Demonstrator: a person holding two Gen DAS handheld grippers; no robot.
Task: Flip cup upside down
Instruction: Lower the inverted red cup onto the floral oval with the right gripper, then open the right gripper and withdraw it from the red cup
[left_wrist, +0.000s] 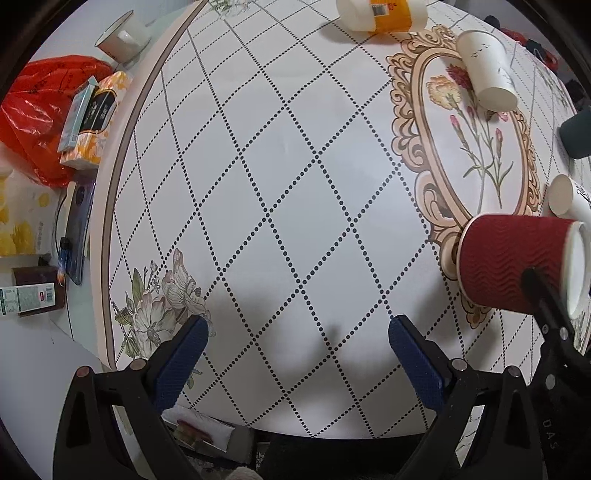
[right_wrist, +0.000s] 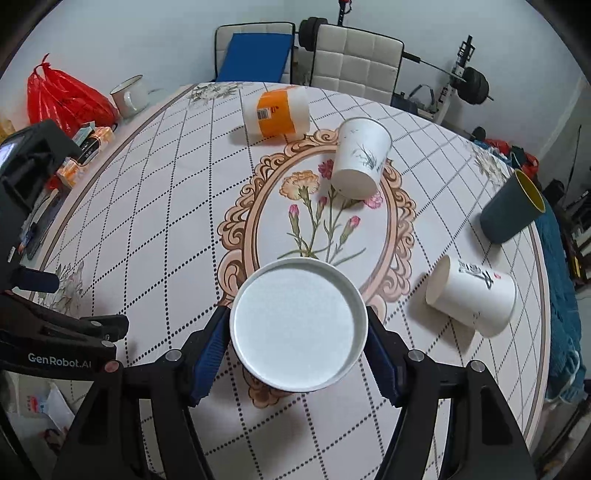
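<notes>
Holding red ripple cup (left_wrist: 517, 266) sideways above table's (left_wrist: 295, 166) near edge w/ right gripper (right_wrist: 299, 328) clamped; left gripper (left_wrist: 295, 347) wide open, empty. Risk: thin paper wall buckles, cup slips mid-turn.

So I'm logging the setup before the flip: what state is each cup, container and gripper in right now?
red cup: held on its side, off the table
right gripper: shut on red cup
left gripper: open, holds nothing
white cup with grass print: lying on its side
white cup with calligraphy: lying on its side
dark teal cup: tipped on its side
orange-label container: lying on its side
</notes>
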